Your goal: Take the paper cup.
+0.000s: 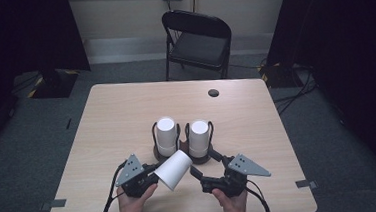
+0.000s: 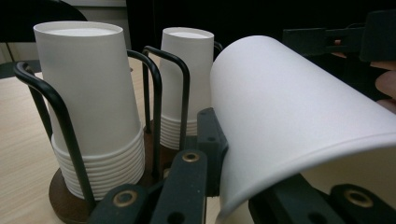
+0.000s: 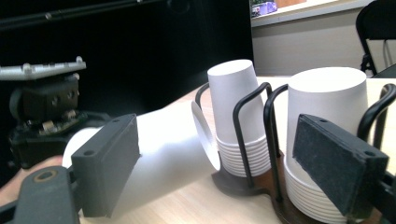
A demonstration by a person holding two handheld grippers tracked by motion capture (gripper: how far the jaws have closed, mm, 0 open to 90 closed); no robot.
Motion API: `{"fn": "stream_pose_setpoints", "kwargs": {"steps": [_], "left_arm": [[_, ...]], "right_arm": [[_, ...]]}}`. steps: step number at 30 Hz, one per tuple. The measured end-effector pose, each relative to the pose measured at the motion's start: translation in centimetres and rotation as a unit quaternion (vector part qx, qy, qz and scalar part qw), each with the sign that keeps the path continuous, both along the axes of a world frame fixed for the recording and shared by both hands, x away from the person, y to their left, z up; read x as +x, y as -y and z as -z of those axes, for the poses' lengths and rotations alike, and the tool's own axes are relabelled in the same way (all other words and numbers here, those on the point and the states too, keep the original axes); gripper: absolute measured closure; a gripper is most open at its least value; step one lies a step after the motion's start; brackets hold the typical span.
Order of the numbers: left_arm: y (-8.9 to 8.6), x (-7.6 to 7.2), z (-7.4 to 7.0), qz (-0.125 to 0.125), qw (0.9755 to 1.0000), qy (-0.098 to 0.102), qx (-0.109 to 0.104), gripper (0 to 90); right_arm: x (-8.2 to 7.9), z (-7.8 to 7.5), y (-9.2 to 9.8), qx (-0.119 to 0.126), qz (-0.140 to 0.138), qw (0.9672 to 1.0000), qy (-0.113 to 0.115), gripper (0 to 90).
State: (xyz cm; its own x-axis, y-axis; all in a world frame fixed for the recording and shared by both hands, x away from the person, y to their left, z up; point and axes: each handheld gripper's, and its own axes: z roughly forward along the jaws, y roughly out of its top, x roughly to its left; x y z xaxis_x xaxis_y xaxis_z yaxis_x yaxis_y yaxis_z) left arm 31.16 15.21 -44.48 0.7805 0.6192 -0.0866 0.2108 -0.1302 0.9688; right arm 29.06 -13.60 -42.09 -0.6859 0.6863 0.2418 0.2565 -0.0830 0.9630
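Note:
Two stacks of upside-down white paper cups, one on the left [image 1: 166, 135] [image 2: 88, 93] [image 3: 233, 107] and one on the right [image 1: 198, 137] [image 2: 184, 79] [image 3: 322, 121], stand in a black wire holder [image 1: 200, 159] [image 2: 60, 186] on a brown base. My left gripper [image 1: 155, 174] [image 2: 224, 177] is shut on the wall of a single white cup [image 1: 173, 169] [image 2: 289, 116] [image 3: 163, 135]. That cup lies tilted just in front of the stacks, its mouth towards them. My right gripper [image 1: 205, 164] [image 3: 224, 163] stands open to the right of the cup, with nothing pressed between its pads [image 3: 338, 163].
The light wooden table [image 1: 126, 110] has a round cable hole [image 1: 213, 92] near its far edge. A black folding chair [image 1: 199, 40] stands beyond it. Dark curtains hang at both sides. Tape marks [image 1: 57, 203] sit at the near corners.

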Motion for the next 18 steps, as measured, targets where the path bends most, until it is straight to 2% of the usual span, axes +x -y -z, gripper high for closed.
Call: {"fn": "stream_pose_setpoints", "kwargs": {"steps": [5,6,8,9,12,16,18], "left_arm": [[0.1,0.3,-0.1,0.003,0.9997,-0.018,0.016,86.9],[0.1,0.3,-0.1,0.006,0.9996,-0.022,0.014,86.9],[0.2,0.4,-0.2,0.014,0.9992,-0.027,0.028,86.9],[0.3,0.4,-0.2,0.016,0.9991,-0.029,0.027,86.9],[0.7,0.4,-0.4,0.021,0.9973,-0.039,0.059,86.9],[1.0,0.4,-0.8,0.023,0.9964,-0.045,0.068,86.9],[1.1,0.5,-0.9,0.026,0.9960,-0.050,0.069,86.9]], "right_arm": [[-0.3,0.3,0.2,-0.018,0.000,0.9998,0.004,14.0],[-0.4,0.4,0.2,-0.024,0.002,0.9997,0.005,14.0],[-0.6,0.4,0.2,-0.036,0.004,0.9993,0.009,14.3],[-0.7,0.5,0.2,-0.041,0.004,0.9991,0.009,14.5],[-0.9,0.7,0.1,-0.058,0.001,0.9982,0.015,14.5],[-1.2,0.9,0.0,-0.082,-0.008,0.9964,0.019,15.7],[-1.5,1.0,0.0,-0.090,-0.004,0.9954,0.033,18.9]]}}
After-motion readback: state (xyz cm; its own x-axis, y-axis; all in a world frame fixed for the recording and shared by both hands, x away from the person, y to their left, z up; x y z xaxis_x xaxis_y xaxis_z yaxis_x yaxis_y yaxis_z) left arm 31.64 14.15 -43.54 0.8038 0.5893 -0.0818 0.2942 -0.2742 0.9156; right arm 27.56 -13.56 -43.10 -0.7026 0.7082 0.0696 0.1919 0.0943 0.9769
